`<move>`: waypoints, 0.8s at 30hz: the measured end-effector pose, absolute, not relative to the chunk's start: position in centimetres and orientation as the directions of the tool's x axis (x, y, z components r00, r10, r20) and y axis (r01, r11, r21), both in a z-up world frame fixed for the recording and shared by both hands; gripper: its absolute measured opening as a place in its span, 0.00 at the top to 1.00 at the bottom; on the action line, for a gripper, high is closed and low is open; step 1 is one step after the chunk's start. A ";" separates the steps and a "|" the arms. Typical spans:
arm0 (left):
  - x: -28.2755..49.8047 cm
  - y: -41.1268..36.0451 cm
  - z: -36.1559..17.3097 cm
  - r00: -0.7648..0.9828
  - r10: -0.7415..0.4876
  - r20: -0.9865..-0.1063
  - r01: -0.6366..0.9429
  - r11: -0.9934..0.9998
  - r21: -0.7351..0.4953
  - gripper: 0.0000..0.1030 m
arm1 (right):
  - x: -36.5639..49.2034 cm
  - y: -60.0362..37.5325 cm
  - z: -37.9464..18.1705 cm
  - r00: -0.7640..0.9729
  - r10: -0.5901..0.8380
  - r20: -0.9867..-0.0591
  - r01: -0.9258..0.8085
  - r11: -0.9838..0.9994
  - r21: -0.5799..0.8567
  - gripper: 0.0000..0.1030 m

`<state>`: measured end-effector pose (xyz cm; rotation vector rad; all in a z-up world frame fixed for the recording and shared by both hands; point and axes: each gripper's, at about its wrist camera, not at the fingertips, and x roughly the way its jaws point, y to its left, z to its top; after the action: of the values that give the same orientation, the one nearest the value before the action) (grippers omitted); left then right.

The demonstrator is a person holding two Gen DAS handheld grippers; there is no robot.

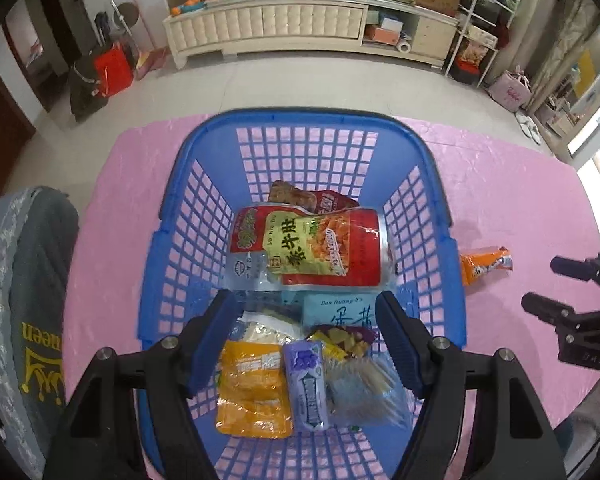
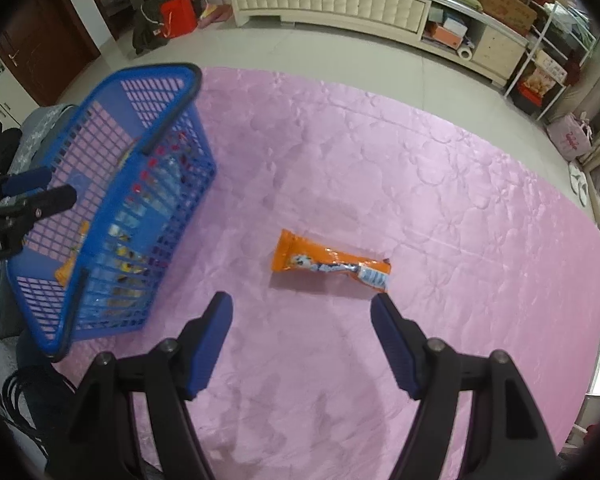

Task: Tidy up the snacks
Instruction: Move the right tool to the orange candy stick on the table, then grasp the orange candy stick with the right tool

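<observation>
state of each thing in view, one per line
blue basket: upright on the pink cloth, holding several snack packets
orange snack packet: lying flat on the pink cloth, outside the basket
left gripper: open, empty, over the basket
right gripper: open, empty, near the orange packet

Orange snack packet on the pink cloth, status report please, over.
Left gripper open, empty, over the blue basket. Right gripper open, empty, above the pink cloth. Orange snack packet lies outside the basket, untouched. Nothing in the way.
</observation>
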<state>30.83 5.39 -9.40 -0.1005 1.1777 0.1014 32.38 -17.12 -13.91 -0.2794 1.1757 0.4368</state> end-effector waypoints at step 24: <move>33.3 5.9 -12.6 0.323 0.069 -0.944 -0.168 0.986 0.015 0.00 | 37.0 -16.3 -22.1 0.317 0.082 -0.945 -0.624 0.768 -0.142 0.35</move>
<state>33.29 5.90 -12.57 -0.0911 1.2329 0.1558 37.04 -16.25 -22.10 -0.5459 1.1659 0.4963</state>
